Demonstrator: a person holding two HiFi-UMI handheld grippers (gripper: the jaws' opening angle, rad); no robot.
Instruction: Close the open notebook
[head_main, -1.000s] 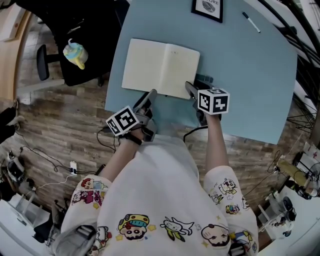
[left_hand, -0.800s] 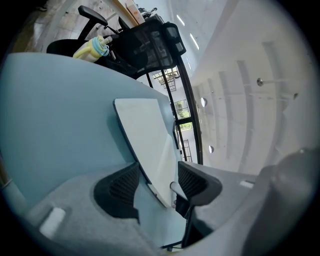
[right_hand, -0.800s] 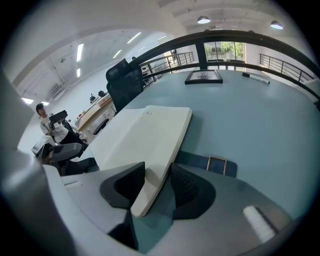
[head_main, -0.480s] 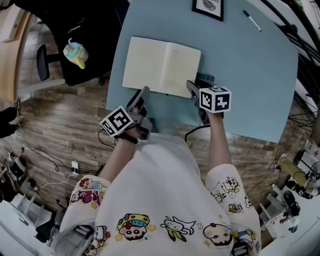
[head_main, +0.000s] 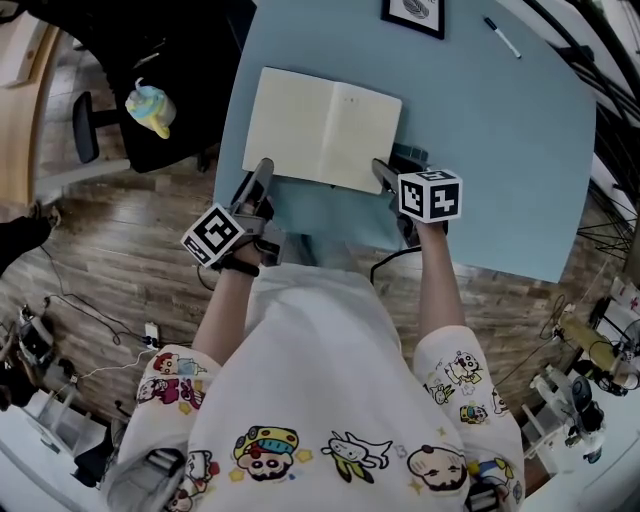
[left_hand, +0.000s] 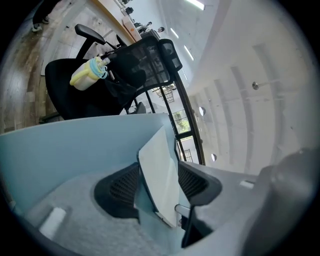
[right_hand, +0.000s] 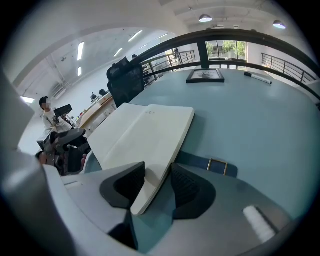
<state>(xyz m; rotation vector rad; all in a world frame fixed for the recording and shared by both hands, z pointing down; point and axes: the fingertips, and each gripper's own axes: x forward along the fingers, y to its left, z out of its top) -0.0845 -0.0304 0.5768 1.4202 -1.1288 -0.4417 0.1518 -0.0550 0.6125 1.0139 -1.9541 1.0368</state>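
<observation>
An open notebook (head_main: 322, 128) with blank cream pages lies flat on the light blue table (head_main: 500, 150). My left gripper (head_main: 262, 176) is at the notebook's near left corner, jaws open. In the left gripper view the notebook (left_hand: 161, 167) shows edge-on between the pads of the left gripper (left_hand: 157, 182), with gaps on both sides. My right gripper (head_main: 384, 176) sits at the near right corner. In the right gripper view that corner of the notebook (right_hand: 145, 132) lies between the open jaws of the right gripper (right_hand: 159, 184), which are not pressing on it.
A dark blue strap with a metal buckle (right_hand: 216, 165) pokes out from under the notebook's right side. A framed picture (head_main: 413, 15) and a pen (head_main: 502, 38) lie at the table's far side. A black office chair holding a plush toy (head_main: 150, 108) stands left of the table.
My left gripper has slid left along the notebook's near edge, from the middle to the near left corner. The right gripper and the notebook have not moved.
</observation>
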